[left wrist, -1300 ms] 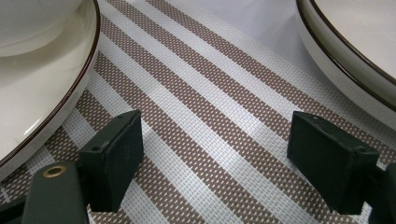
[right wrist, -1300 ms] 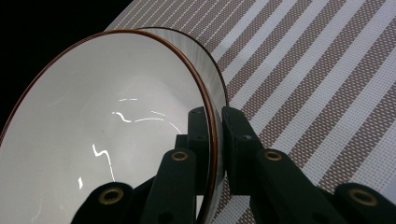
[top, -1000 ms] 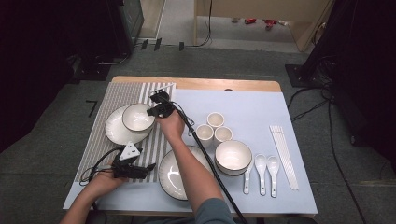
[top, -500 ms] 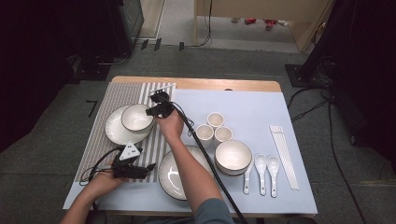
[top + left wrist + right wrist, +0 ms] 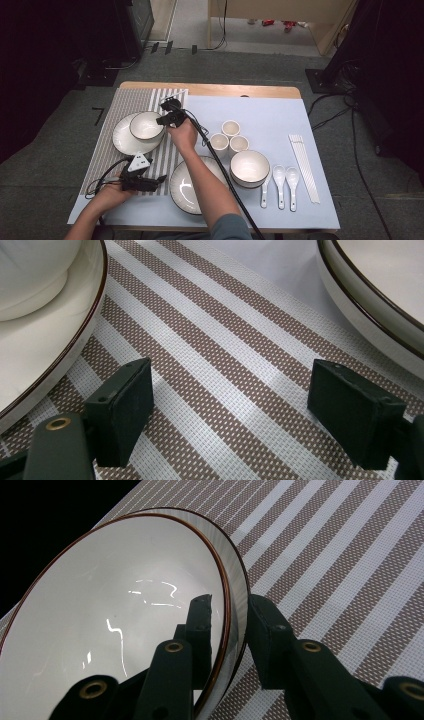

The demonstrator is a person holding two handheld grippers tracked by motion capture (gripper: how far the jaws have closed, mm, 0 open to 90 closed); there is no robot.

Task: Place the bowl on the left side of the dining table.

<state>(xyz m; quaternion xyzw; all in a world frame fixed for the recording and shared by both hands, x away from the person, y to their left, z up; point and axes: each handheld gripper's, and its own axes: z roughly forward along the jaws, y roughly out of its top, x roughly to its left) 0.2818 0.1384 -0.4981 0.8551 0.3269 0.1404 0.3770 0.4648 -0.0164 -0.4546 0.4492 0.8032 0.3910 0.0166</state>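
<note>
A white bowl (image 5: 145, 125) with a dark rim stands on a white plate (image 5: 125, 142) on the striped mat (image 5: 107, 115). My right gripper (image 5: 161, 120) is at the bowl's right rim. In the right gripper view the bowl (image 5: 125, 605) has its rim between the jaws of my right gripper (image 5: 230, 605), one pad inside and one outside. The jaws have just been opening, and a narrow gap shows at the outer pad. My left gripper (image 5: 161, 178) rests low on the mat near the front edge. Its view shows my left gripper (image 5: 247, 385) open with bare mat (image 5: 225, 355) between the pads.
A large plate (image 5: 192, 187) lies at the front centre, on the blue cloth (image 5: 265, 115). To its right are a second bowl (image 5: 250, 167), three small cups (image 5: 231, 127), three white spoons (image 5: 279, 175) and chopsticks (image 5: 304, 165). The right arm's cable crosses the large plate.
</note>
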